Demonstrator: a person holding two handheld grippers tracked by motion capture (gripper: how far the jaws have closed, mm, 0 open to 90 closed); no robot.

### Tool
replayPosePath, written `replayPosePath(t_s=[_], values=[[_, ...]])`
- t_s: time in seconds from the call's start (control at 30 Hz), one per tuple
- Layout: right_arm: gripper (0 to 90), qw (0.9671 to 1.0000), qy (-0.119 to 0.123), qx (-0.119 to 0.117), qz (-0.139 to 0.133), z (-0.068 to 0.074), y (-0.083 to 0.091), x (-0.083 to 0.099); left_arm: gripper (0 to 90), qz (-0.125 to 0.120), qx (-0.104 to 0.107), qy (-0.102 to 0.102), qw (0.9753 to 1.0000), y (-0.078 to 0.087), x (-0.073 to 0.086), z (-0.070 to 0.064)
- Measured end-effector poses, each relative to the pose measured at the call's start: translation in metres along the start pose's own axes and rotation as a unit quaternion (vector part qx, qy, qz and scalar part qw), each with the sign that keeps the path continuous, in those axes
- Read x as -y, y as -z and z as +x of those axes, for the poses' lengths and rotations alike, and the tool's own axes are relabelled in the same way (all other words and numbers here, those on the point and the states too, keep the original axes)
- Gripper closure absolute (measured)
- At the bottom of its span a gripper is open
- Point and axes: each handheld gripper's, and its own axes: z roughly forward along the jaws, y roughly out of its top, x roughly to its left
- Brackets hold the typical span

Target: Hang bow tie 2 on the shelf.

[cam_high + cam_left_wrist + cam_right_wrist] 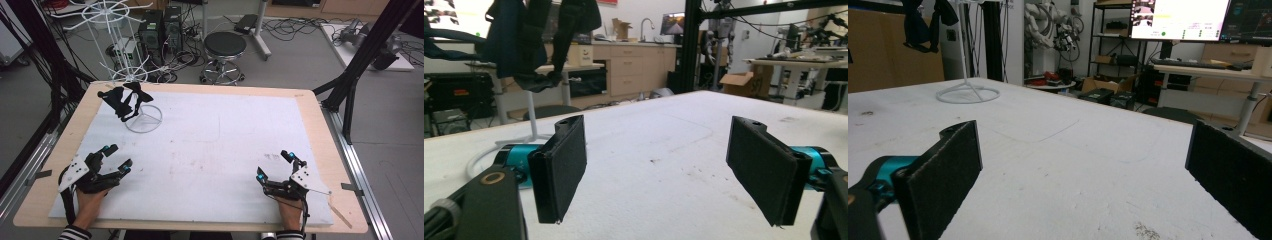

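A white wire rack (125, 55) stands on a ring base (143, 119) at the table's far left, with dark cloth items (121, 101) hanging from its lower arms. The left gripper view shows that dark cloth (531, 40) overhead; the right gripper view shows the rack base (968, 93) far off. My left gripper (117, 157) rests open near the front left, nothing between its pads (561, 167). My right gripper (274, 166) rests open near the front right, its pads (945, 175) wide apart and empty.
A white mat (210, 145) covers the wooden table (320, 125). A black stool (224, 50), computer towers (160, 27) and cables sit on the floor beyond the far edge. A black frame post (360, 65) rises at the right.
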Motion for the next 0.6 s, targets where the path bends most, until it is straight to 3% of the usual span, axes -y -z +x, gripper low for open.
replayPosePath(t_s=[0.6], values=[[0.8,0.9999,0.004,0.003,-0.011,0.0001,0.001,0.0033,20.1,0.001,-0.003,0.0,1.0,-0.0004,0.0009,0.0]])
